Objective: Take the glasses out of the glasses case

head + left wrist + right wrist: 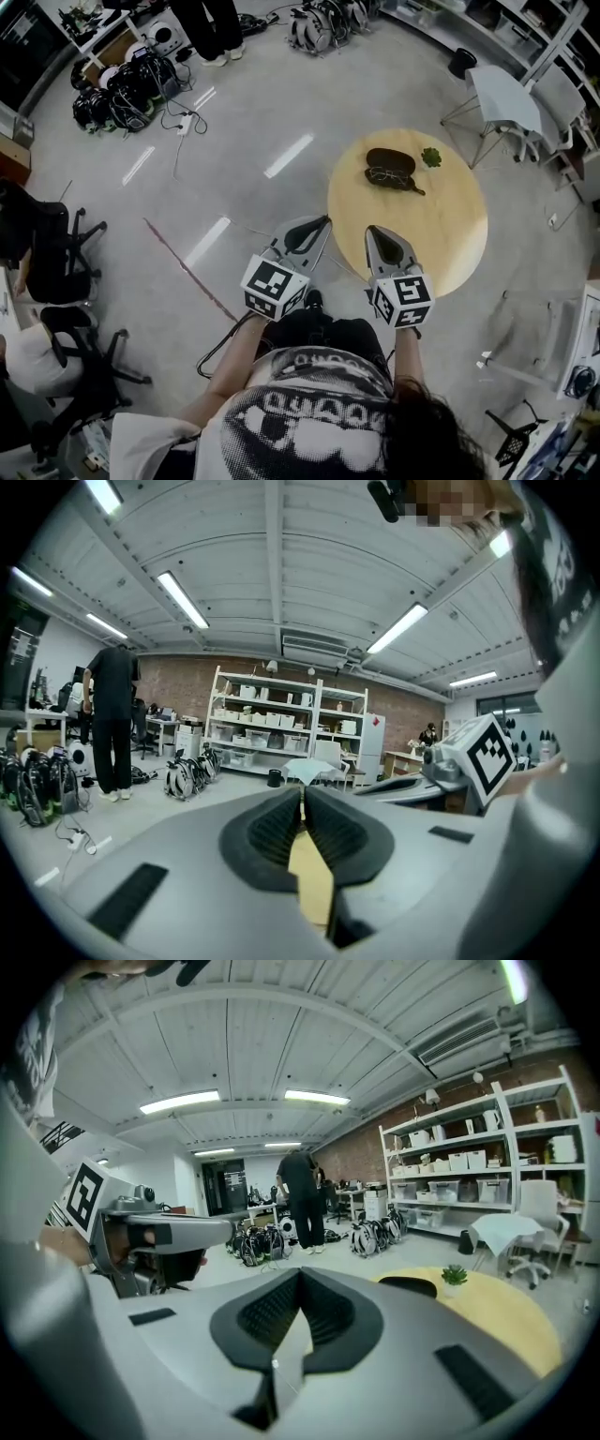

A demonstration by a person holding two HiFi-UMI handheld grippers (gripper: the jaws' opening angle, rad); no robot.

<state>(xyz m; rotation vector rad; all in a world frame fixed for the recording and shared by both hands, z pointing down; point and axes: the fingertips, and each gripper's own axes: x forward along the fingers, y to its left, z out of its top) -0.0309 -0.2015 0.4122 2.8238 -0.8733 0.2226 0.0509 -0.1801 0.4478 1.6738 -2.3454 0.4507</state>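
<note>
A dark glasses case (390,162) lies open on the far side of a round wooden table (441,244), with a pair of glasses (387,176) resting in its near half. Both grippers hang side by side over the table's near-left edge, well short of the case. The jaws of my left gripper (326,219) (302,794) are shut with nothing between them. My right gripper (371,228) (299,1275) is shut and empty too. In the right gripper view the case (408,1285) shows as a low dark shape on the table (497,1321).
A small green plant (431,157) (455,1276) stands just right of the case. Behind the table are a white table and chairs (511,98). A person (214,28) stands at the far left near heaps of gear (127,89). Office chairs (56,253) stand at left.
</note>
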